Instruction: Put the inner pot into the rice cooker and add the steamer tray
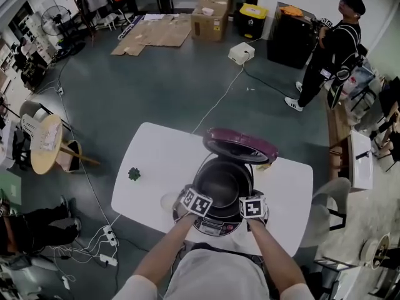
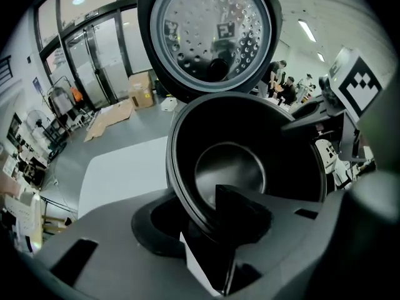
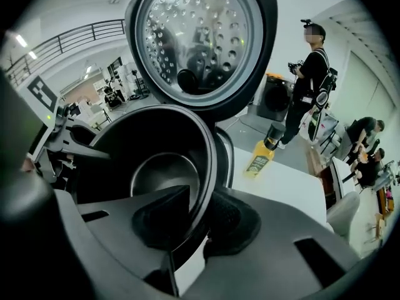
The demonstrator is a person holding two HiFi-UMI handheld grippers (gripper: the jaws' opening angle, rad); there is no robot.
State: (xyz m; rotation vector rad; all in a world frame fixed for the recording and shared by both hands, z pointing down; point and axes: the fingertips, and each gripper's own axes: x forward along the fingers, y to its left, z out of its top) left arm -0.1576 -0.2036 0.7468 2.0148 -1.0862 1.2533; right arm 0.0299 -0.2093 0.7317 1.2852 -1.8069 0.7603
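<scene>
Inner pot (image 1: 220,183) looked seated in rice cooker (image 1: 215,225), lid (image 1: 240,145) up at 12. My right tool (image 3: 197,220) pinched rim at 4 o'clock; left tool (image 2: 200,224) at 8, part-open astride rim.

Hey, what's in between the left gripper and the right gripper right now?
The inner pot, at the open cooker; the left gripper and right gripper sit at opposite sides of its rim. The head view shows it.

No legible text; yellow bottle (image 3: 257,159) label and rice cooker (image 1: 215,228) panel print too small.
</scene>
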